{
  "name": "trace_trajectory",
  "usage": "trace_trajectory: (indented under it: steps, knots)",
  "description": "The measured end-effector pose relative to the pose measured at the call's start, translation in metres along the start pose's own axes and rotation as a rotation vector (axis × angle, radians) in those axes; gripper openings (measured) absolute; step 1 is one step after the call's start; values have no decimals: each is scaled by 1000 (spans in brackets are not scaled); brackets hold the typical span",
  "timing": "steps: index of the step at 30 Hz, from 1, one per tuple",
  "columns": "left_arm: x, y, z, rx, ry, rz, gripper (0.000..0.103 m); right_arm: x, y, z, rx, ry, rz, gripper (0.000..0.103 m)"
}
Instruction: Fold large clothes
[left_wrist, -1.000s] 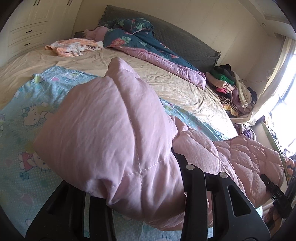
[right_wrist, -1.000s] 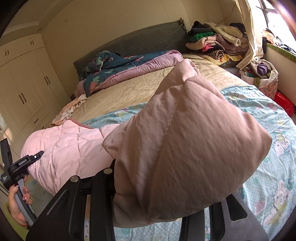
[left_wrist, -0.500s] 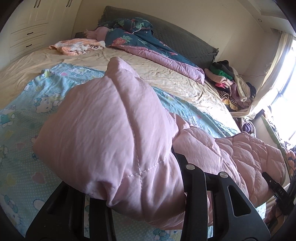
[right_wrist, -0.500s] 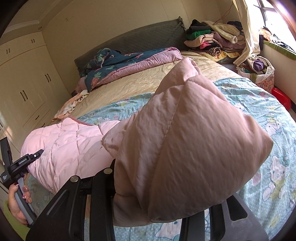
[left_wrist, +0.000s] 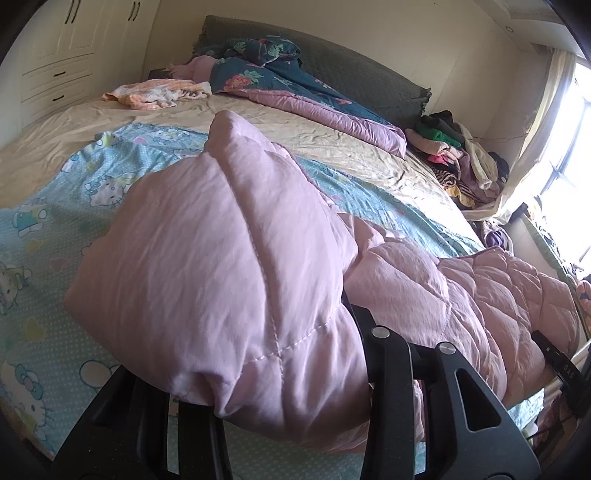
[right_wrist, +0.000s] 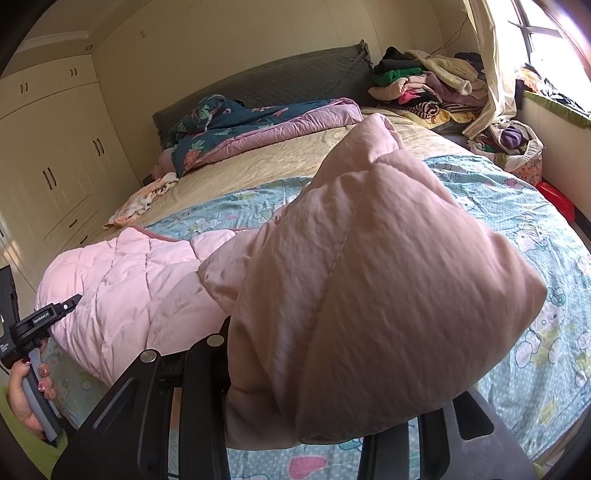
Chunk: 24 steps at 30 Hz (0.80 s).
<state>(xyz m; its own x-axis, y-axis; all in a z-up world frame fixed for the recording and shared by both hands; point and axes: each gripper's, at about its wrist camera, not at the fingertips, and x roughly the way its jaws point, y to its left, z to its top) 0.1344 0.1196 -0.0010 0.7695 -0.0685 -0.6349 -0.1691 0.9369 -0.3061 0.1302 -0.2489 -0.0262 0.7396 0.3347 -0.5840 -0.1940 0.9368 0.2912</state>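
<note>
A pink quilted garment (left_wrist: 229, 266) hangs between my two grippers above the near part of the bed. In the left wrist view one bunched end fills the jaws of my left gripper (left_wrist: 266, 387), which is shut on it; the fingertips are hidden under the cloth. The garment's middle (left_wrist: 480, 295) sags to the right onto the bed's edge. In the right wrist view my right gripper (right_wrist: 325, 398) is shut on the other bunched end (right_wrist: 388, 280), fingertips also covered. A hand (right_wrist: 26, 391) holds the left gripper's handle at the far left.
A blue cartoon-print sheet (left_wrist: 44, 258) covers the near bed, over a beige sheet (right_wrist: 277, 162). A dark floral duvet (left_wrist: 280, 70) and a small orange cloth (left_wrist: 155, 92) lie near the headboard. Piled clothes (right_wrist: 424, 85), a basket (right_wrist: 517, 147) and a window stand on the right, wardrobes (right_wrist: 55, 166) on the left.
Both grippers have carried the pink garment forward over the bed and slightly lower; the blue sheet and duvet sit nearer in both views. The grips look unchanged.
</note>
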Motion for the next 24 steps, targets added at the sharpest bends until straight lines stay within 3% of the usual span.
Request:
trace_trajectory:
  steps: [16,24]
  knots:
    - [-5,24,-39,5,36,-4,33,-8,-11,-42,44,41,-19,34]
    - [14,34,-53,-9,64,20,42,24,-35,-51,141,133,-59,45]
